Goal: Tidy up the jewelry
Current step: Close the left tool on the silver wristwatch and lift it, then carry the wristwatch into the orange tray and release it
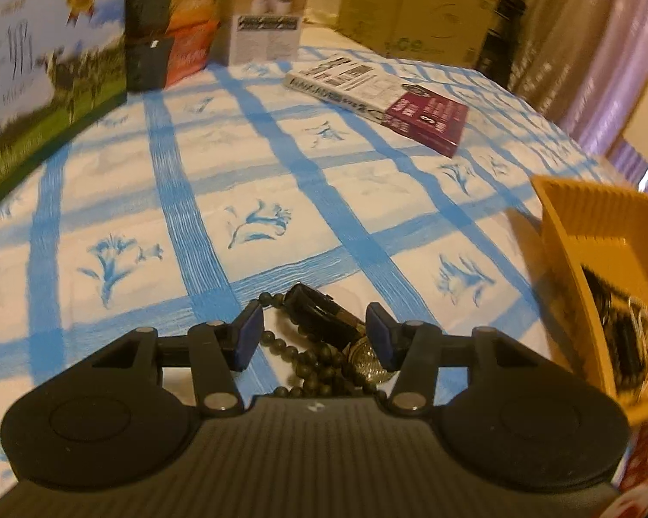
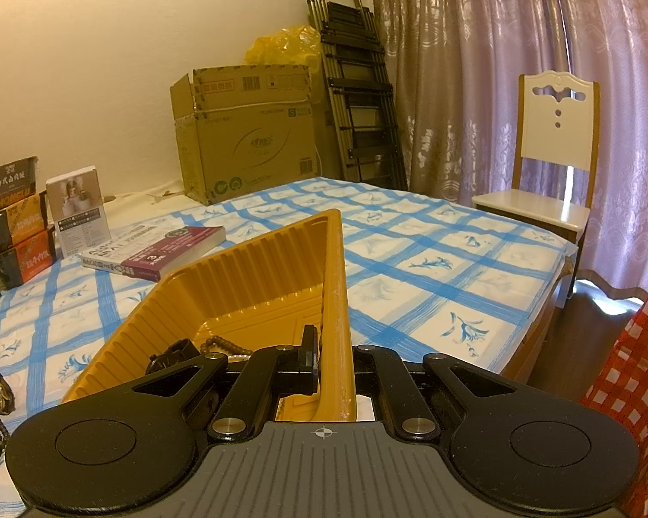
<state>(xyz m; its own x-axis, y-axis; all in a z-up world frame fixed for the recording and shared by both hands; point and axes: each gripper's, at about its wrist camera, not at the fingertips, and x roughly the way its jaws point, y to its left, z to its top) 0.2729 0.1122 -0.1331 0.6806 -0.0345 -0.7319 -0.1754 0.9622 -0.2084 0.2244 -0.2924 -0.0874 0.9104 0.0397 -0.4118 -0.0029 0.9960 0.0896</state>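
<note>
Over the watch (image 1: 328, 315) and beads (image 1: 315, 367), my left gripper (image 1: 315, 332) gaped; I aimed for the strap while my right gripper (image 2: 332, 367) pinched the tray (image 2: 337, 302) wall

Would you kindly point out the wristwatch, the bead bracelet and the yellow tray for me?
wristwatch (image 1: 324, 308): left wrist view, on its black strap.
bead bracelet (image 1: 313, 371): left wrist view, on the dark beads.
yellow tray (image 2: 255, 272): right wrist view, on its ribbed inner wall.

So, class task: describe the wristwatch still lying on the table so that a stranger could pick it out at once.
Start at the blue-checked tablecloth and go to the edge beside the yellow tray. There, between the left gripper's jaws, lies the wristwatch on a string of dark beads. Its flat black strap and gold face set it apart from the round beads.
</note>
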